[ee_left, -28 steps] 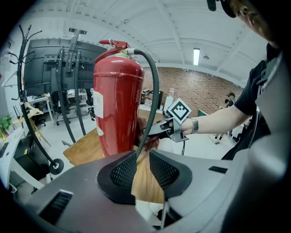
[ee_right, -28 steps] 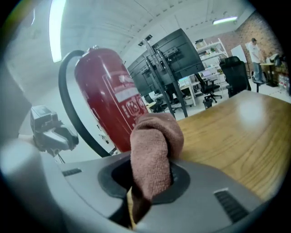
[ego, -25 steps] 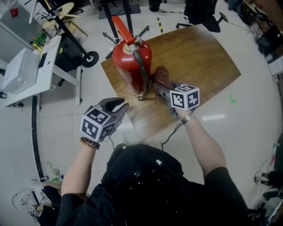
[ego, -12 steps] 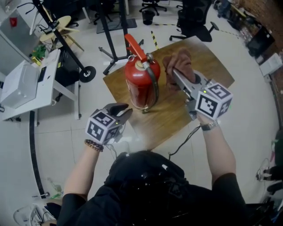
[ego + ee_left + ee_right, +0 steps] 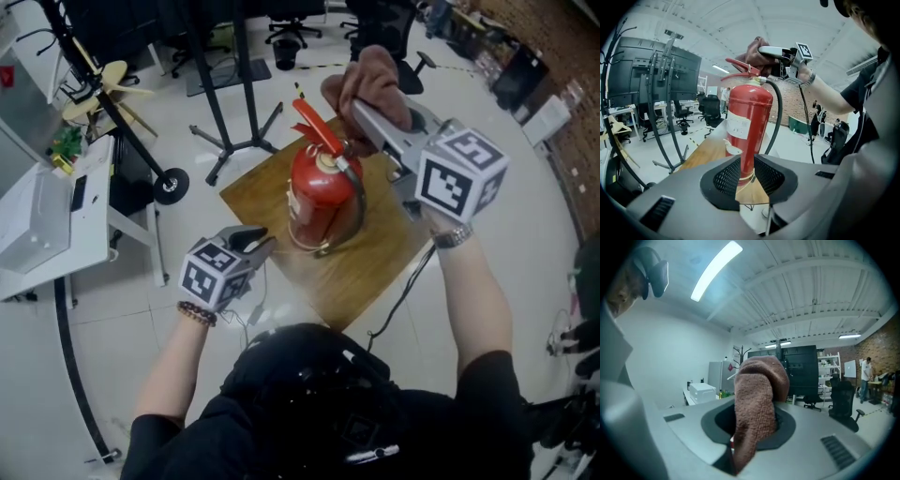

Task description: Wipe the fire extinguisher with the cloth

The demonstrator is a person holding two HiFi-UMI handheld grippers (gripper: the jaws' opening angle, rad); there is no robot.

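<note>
A red fire extinguisher [image 5: 314, 202] stands upright on a wooden table [image 5: 375, 253], with a black hose down its right side. My right gripper [image 5: 361, 103] is raised above the extinguisher's red handle [image 5: 314, 127] and is shut on a brown cloth [image 5: 370, 75]. In the right gripper view the cloth [image 5: 757, 399] hangs over the jaws and hides the pads. My left gripper [image 5: 251, 242] hovers off the table's near left edge, apart from the extinguisher. Its jaws [image 5: 743, 161] stand slightly open with nothing in them, and the extinguisher [image 5: 747, 117] shows through the gap.
A white desk [image 5: 37, 234] stands at the left. A black wheeled stand [image 5: 225, 94] rises behind the table, and office chairs [image 5: 375, 28] sit beyond it. A cable [image 5: 403, 291] trails from my right gripper over the table's near edge.
My right gripper has risen with the cloth from table level beside the extinguisher to above its handle. My left gripper has shifted a little near the table's edge.
</note>
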